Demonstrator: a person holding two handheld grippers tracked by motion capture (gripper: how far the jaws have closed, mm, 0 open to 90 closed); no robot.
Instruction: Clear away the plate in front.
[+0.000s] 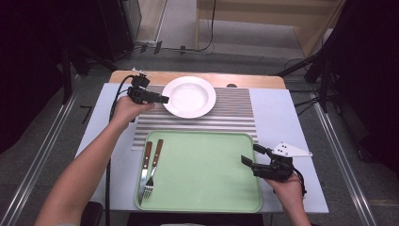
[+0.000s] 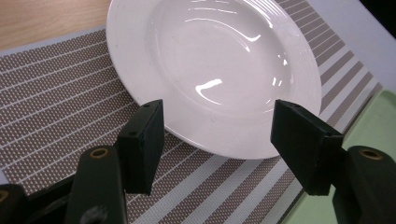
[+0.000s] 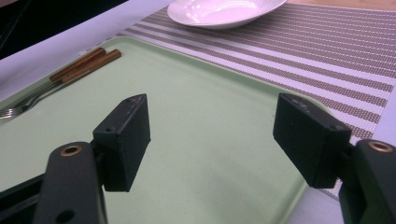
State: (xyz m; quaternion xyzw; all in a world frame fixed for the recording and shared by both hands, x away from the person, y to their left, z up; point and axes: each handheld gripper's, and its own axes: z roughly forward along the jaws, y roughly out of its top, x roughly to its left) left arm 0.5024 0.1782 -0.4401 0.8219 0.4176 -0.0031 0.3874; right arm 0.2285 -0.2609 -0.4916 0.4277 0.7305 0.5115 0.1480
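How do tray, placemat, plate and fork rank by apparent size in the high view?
1. Green tray
2. Striped placemat, partly hidden under the tray and plate, so its rank against the tray is unsure
3. White plate
4. Fork

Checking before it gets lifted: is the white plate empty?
Empty: the round white ceramic plate shows only bare glossy surface with light reflections, upright on the striped placemat.

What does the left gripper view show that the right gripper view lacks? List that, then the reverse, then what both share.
Left gripper view, not the right: the left gripper, open, and a wooden table strip. Right gripper view, not the left: the right gripper, open, plus the knife and fork lying on the green tray. Both: the white plate, striped placemat and that tray.
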